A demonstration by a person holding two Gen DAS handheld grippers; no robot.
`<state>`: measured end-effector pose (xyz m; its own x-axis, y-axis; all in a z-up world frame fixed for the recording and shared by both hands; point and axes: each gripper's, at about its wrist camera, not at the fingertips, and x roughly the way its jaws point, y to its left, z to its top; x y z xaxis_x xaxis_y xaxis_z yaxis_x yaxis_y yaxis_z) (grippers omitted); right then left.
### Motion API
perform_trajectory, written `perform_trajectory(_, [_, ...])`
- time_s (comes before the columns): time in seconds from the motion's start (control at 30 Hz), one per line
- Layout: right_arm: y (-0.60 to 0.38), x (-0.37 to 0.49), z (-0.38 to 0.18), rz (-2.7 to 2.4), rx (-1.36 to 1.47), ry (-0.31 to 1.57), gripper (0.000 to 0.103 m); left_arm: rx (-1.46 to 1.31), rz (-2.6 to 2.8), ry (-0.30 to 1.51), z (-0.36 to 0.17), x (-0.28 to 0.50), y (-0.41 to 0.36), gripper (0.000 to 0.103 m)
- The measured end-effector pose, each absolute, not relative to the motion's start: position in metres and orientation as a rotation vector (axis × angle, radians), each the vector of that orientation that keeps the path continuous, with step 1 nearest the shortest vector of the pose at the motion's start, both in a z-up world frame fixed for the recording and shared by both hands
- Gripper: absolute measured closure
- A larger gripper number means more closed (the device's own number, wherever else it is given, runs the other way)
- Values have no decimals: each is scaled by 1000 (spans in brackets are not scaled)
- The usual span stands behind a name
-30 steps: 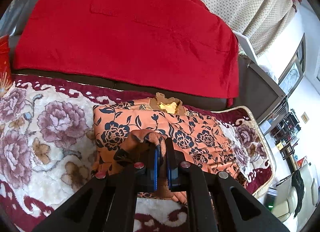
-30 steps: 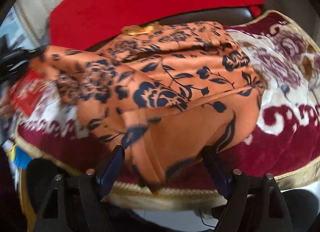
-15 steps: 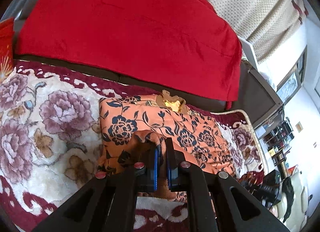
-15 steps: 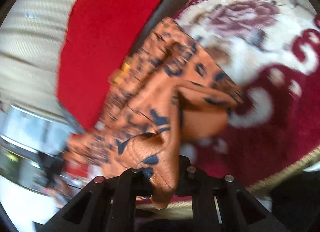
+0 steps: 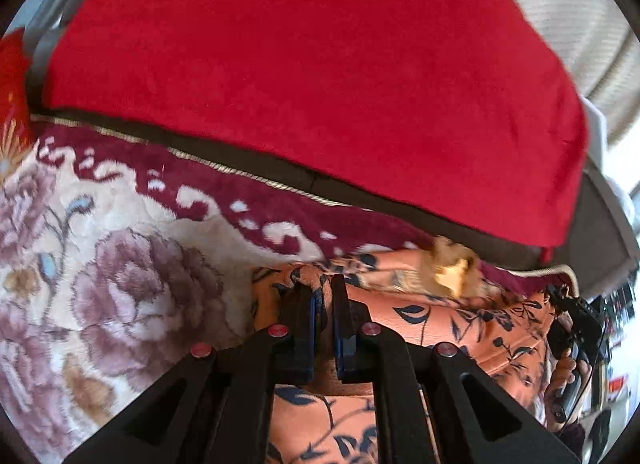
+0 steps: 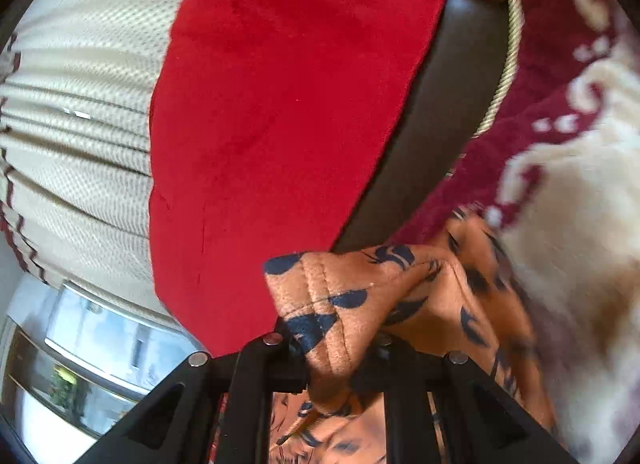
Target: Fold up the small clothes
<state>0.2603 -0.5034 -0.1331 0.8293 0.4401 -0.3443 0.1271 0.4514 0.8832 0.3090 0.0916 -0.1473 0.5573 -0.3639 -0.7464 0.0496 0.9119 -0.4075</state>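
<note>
An orange garment [image 5: 460,324] with a dark blue flower print lies bunched on the plush seat cover, a yellow trim piece [image 5: 452,272] at its far edge. My left gripper [image 5: 324,296] is shut on a fold of it near its left end. In the right wrist view a stitched hem of the garment [image 6: 352,296] sits pinched in my right gripper [image 6: 332,344], lifted off the seat; those jaws are opening slightly with the cloth still between them. A hand holds the right gripper [image 5: 576,328] at the right edge of the left wrist view.
A red blanket [image 5: 320,63] drapes over the dark sofa back behind the garment. The seat bears a cream and maroon flowered plush cover [image 5: 120,284] with a gold cord edge [image 6: 512,43]. Cream curtains [image 6: 80,123] and a window [image 6: 100,344] lie beyond.
My right gripper went from wide open around the garment to closed on its hem, rolled and swung sideways with it. My left gripper dropped lower and nearer the sofa back, still holding its fold.
</note>
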Motion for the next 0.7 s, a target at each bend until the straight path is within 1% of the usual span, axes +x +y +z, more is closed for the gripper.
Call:
perform_trajectory(0.1, [-506,288,-162,169,1139,649,83,-396,-232,907,-160,310,94,96])
perform_trajectory(0.17, [-512,288,-174,176,1161,643,78,-445,-224,857,-167,305,96,94])
perform_trajectory(0.2, [-514,286,-177,174,1181,635,76,-482,-217,849,-171,304,98,90])
perform_trajectory(0.23, [-520,282,-177,178,1216,617,66,-513,-218,861,-172,307,99,80])
perform_trajectory(0.27, [-526,281,-175,177,1226,595,30,-546,-232,874,-172,309,101,74])
perform_trajectory(0.3, [-529,277,-171,170,1225,564,13,-590,-254,863,-169,310,104,64])
perform_trajectory(0.33, [-531,268,-164,161,1216,507,4,-622,-266,834,-166,306,108,56])
perform_trajectory(0.37, [-533,256,-151,162,1193,428,4,-640,-251,795,-160,301,113,49])
perform_trajectory(0.4, [-531,247,-140,164,1149,412,4,-633,-212,763,-155,296,117,32])
perform_trajectory(0.43, [-527,242,-130,161,1106,429,6,-623,-168,723,-148,290,121,25])
perform_trajectory(0.5, [-501,242,-108,195,957,508,20,-589,-101,646,-134,277,128,25])
perform_trajectory(0.53, [-482,241,-97,212,850,561,37,-565,-83,632,-127,273,128,25])
perform_trajectory(0.6, [-441,239,-90,237,679,663,40,-494,-89,637,-116,265,119,25])
perform_trajectory(0.67, [-390,238,-96,311,549,775,53,-423,-201,685,-113,261,99,25])
perform_trajectory(0.7, [-367,238,-102,319,484,830,53,-369,-266,720,-114,258,84,25])
